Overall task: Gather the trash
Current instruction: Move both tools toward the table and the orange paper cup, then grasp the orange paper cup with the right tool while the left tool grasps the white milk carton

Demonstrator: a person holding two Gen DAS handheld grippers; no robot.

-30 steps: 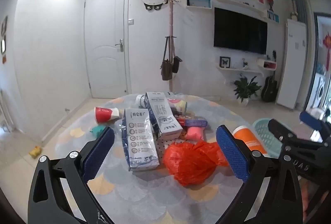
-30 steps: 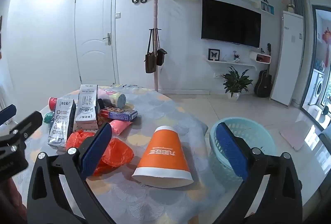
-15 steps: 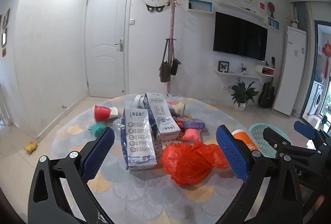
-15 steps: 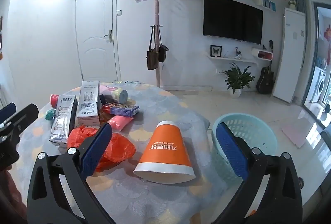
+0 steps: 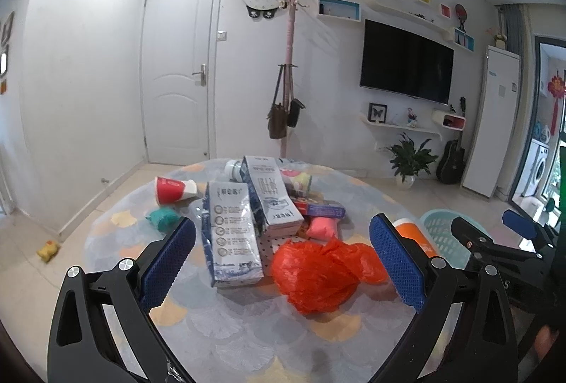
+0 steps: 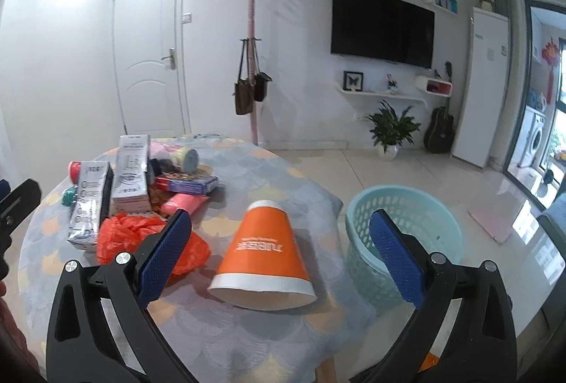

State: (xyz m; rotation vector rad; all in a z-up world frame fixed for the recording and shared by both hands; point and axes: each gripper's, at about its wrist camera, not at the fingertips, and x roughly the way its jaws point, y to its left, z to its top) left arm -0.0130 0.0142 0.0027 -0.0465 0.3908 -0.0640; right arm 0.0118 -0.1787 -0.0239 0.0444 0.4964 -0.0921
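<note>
Orange paper cup (image 6: 263, 255) lies lower centre between the right gripper (image 6: 283, 255) fingers, spread apart and empty; it may roll, seemingly near the surface (image 6: 247, 177) edge.

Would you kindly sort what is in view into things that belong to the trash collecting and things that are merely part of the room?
For the job: orange paper cup, red plastic bag, two cartons, red cup, pink packet, teal basket, left claw, right claw.

Just lying about: coat stand, television, potted plant, guitar.
</note>
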